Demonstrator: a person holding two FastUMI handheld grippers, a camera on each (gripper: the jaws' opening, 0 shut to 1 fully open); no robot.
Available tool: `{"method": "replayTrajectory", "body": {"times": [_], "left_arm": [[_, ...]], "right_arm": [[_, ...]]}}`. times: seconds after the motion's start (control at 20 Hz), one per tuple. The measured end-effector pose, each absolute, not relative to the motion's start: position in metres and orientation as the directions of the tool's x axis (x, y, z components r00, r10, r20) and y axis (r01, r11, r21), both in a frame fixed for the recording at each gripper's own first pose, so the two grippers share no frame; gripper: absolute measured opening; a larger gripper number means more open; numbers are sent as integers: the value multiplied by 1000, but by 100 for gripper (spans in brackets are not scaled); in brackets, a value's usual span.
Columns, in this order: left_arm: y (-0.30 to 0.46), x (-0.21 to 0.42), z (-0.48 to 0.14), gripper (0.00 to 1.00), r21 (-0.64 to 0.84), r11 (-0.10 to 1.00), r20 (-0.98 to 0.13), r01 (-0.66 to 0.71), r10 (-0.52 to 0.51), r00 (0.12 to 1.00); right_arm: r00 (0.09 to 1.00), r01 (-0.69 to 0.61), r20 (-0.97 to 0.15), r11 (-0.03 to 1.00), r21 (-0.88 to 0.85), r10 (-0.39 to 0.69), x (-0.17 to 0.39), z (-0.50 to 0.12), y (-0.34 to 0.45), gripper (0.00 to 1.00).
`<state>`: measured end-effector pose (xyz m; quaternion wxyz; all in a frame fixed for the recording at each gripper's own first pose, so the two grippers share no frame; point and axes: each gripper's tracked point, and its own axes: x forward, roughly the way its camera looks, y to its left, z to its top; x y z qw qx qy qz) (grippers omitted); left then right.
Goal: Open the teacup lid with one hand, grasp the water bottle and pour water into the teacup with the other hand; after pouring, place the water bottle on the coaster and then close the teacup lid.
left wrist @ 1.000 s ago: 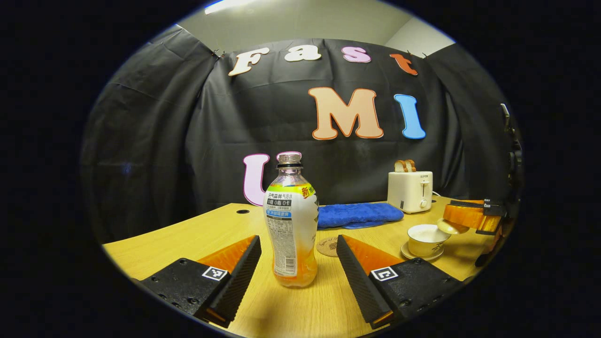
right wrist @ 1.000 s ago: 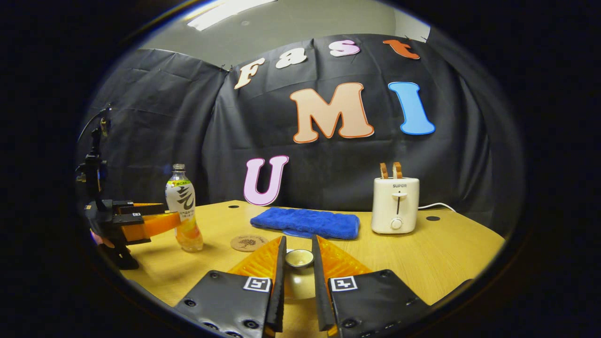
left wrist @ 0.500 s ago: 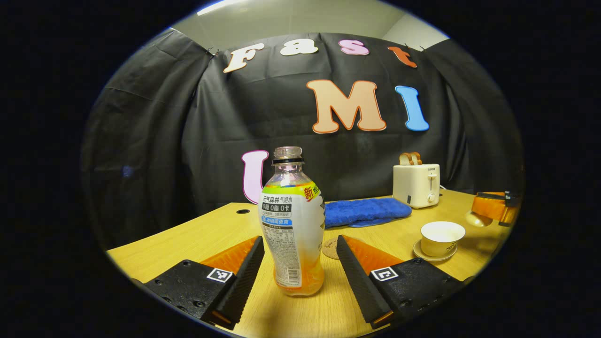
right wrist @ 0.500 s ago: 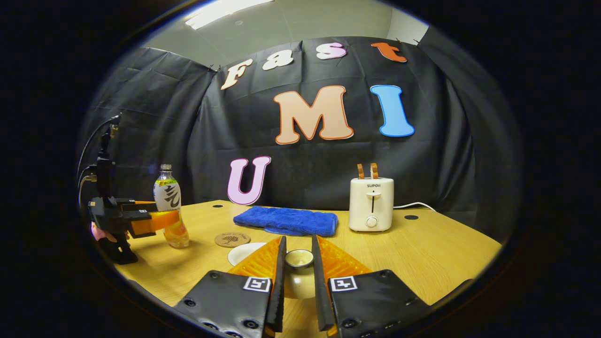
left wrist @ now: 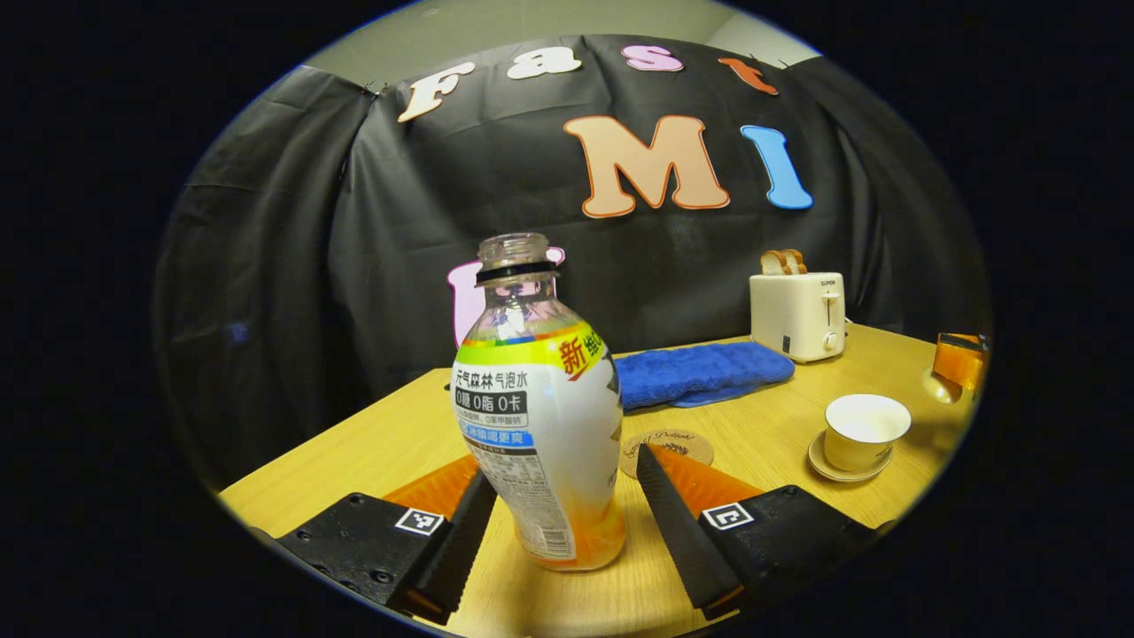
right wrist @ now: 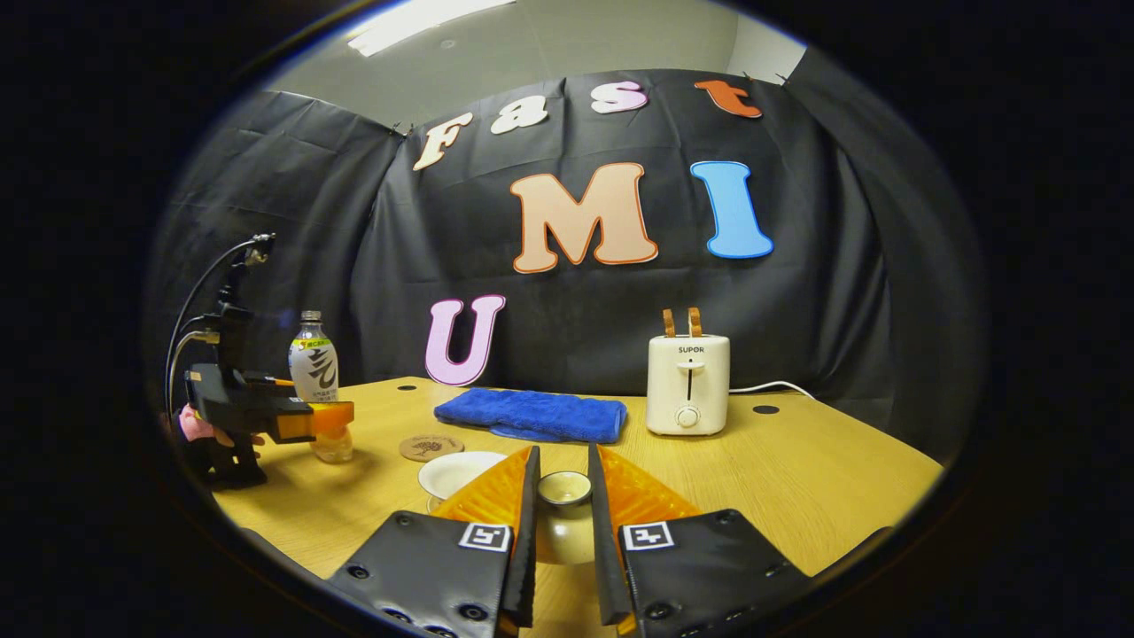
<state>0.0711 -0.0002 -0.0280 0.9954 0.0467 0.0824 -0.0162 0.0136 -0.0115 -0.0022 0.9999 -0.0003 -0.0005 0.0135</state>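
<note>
An uncapped bottle (left wrist: 540,416) with a little orange liquid stands upright on the table. My left gripper (left wrist: 563,462) is open, one finger on each side of the bottle's lower body, with a small gap. The lidless white teacup (left wrist: 866,431) sits on its saucer (left wrist: 828,467) to the right. A round cork coaster (left wrist: 666,443) lies behind the bottle. My right gripper (right wrist: 562,450) is shut on the knob of the teacup lid (right wrist: 564,487), held right of the teacup (right wrist: 456,470). The right gripper view has the left gripper (right wrist: 328,416) at the bottle (right wrist: 314,370).
A white toaster (right wrist: 687,383) with two bread slices stands at the back of the wooden table (right wrist: 842,478). A folded blue towel (right wrist: 532,415) lies left of it. A cable runs from the toaster along the table's far edge.
My left gripper has moved forward, so the bottle now stands deeper between its open fingers. My right gripper has carried the lid further right, away from the cup.
</note>
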Motion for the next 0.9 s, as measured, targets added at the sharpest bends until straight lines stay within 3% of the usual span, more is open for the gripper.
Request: {"method": "replayTrajectory", "body": {"times": [0.3, 0.45, 0.9], "left_arm": [[0, 82, -42, 83, 33, 997, -240, 68, -59, 969], [1, 81, -42, 67, 30, 996, -243, 79, -69, 968], [-12, 79, -34, 57, 89, 992, -254, 88, -63, 965]], "right_arm": [[1000, -28, 1, 1000, -1, 28, 13, -2, -12, 32], [1000, -28, 1, 1000, -1, 28, 12, -2, -12, 31], [1000, -3, 1, 1000, -2, 3, 12, -1, -23, 31]]}}
